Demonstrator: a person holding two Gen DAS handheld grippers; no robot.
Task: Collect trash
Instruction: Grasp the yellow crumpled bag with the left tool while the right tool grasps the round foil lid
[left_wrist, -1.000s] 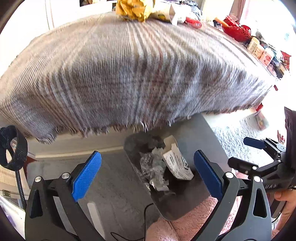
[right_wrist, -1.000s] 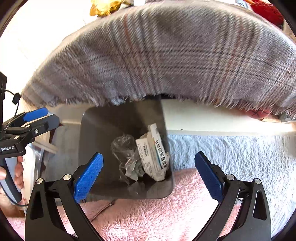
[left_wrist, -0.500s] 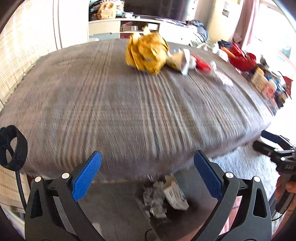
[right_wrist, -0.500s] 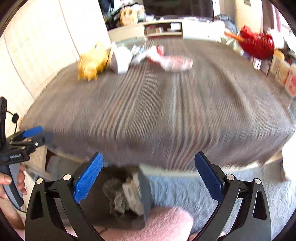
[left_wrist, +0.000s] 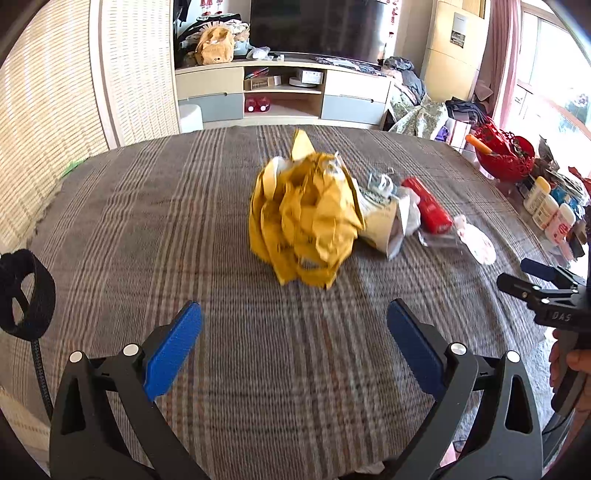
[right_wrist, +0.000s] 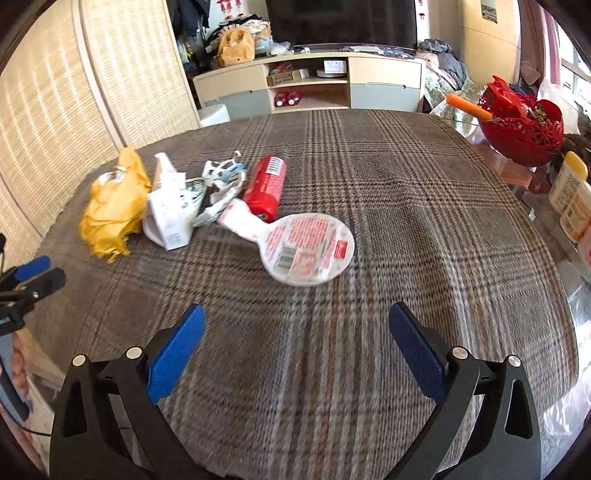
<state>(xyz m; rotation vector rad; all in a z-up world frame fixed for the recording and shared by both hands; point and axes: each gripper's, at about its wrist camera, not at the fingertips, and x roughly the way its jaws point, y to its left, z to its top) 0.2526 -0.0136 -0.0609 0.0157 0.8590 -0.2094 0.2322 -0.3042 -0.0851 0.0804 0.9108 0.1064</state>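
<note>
Your left gripper (left_wrist: 293, 325) hangs over the near part of the plaid tablecloth (left_wrist: 147, 221), jaws spread wide and holding nothing; your right gripper (right_wrist: 295, 328) hangs likewise over the cloth, jaws equally wide apart and empty. The trash lies in a row across the cloth ahead of you: crumpled yellow paper (left_wrist: 303, 218) directly ahead of your left gripper, a torn white carton (right_wrist: 168, 210) touching its right side, a tangle of white plastic (right_wrist: 223, 177) behind the carton, a red cylindrical wrapper (right_wrist: 266, 187) lying on its side, and a round white lid with red print (right_wrist: 308, 249) nearest your right gripper, lying flat. A red openwork bowl (right_wrist: 524, 129) and several bottles (left_wrist: 550, 212) stand beyond the table's right edge
</note>
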